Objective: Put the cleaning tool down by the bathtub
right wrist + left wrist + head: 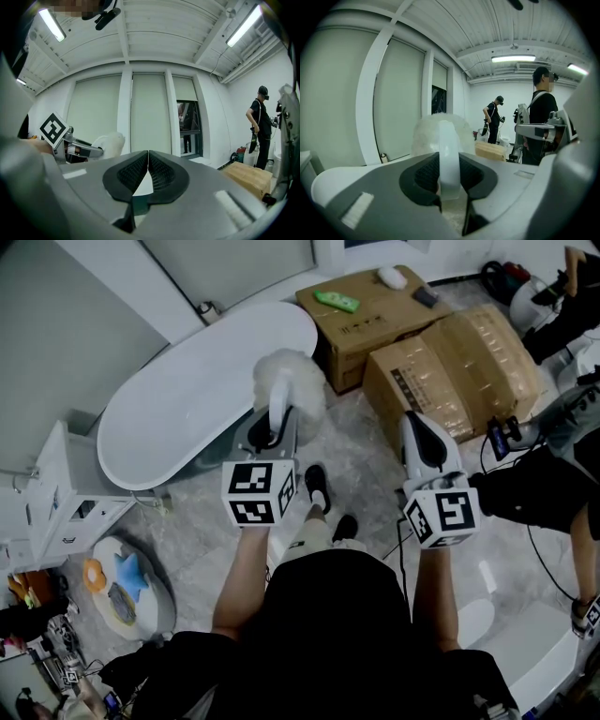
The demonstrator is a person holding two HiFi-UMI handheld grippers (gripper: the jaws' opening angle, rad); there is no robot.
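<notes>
The cleaning tool is a fluffy white duster [291, 374] on a translucent white handle [279, 401]. My left gripper [273, 430] is shut on that handle, with the fluffy head raised over the floor beside the right end of the white bathtub [178, 404]. In the left gripper view the handle [449, 157] stands upright between the black pads [423, 174], and the fluffy head [425, 132] is beyond it. My right gripper [418, 430] hangs to the right, near the cardboard boxes. Its pads [132, 171] meet with nothing between them. The duster [109, 142] also shows in the right gripper view, at the left.
Two cardboard boxes [455, 371] [375, 320] stand right of the tub, and a green item [336, 302] lies on the far one. A white cabinet [61, 502] and a round tray of toys [127, 589] are at the left. People stand at the right [548, 493] [493, 119].
</notes>
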